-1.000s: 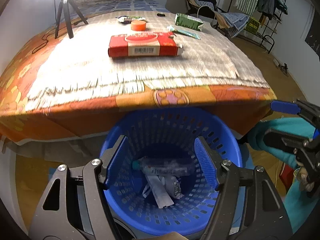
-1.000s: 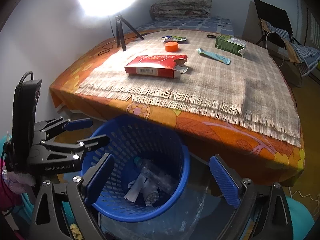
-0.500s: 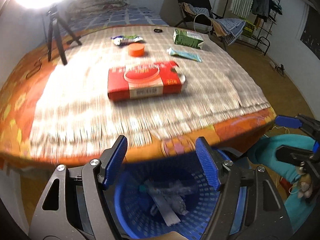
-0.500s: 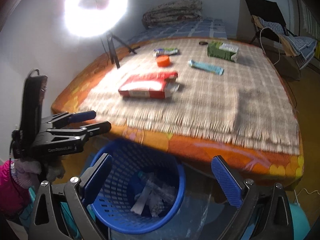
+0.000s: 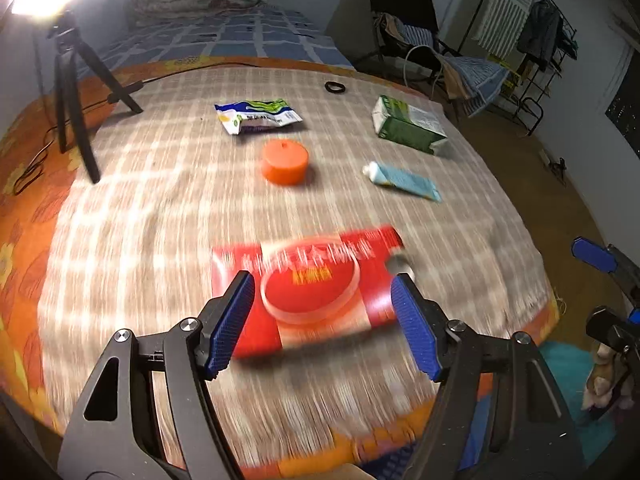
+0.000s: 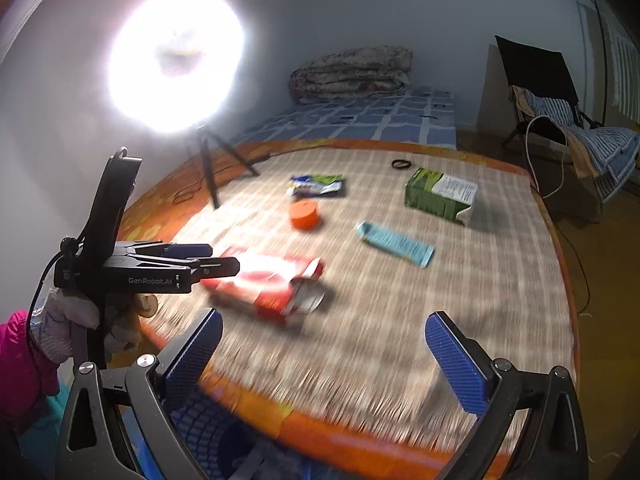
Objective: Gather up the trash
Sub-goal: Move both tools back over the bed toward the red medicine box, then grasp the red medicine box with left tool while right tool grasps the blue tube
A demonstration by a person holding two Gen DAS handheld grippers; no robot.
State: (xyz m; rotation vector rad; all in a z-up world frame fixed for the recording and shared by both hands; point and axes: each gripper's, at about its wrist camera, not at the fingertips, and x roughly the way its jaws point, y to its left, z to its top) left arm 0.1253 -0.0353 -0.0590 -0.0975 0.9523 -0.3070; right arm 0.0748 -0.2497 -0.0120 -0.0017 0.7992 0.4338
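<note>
A flat red box (image 5: 316, 292) lies on the checked cloth near the table's front edge. My left gripper (image 5: 324, 320) is open and empty, its fingers on either side of the box and just above it. The box also shows in the right wrist view (image 6: 272, 286). Further back lie an orange cap (image 5: 285, 161), a white-green wrapper (image 5: 256, 115), a light blue tube (image 5: 402, 180) and a green carton (image 5: 408, 125). My right gripper (image 6: 320, 358) is open and empty over the front edge. The blue basket (image 6: 208, 424) sits below it on the floor.
A black tripod (image 5: 76, 92) with a bright ring light (image 6: 176, 60) stands on the table's left. A small black ring (image 5: 335, 87) lies at the back. A bed (image 6: 360, 116), a chair (image 6: 560, 112) and a clothes rack (image 5: 532, 40) stand behind the table.
Both grippers rose from over the blue basket and moved forward over the table. The left gripper now sits over the red box. Both stayed open.
</note>
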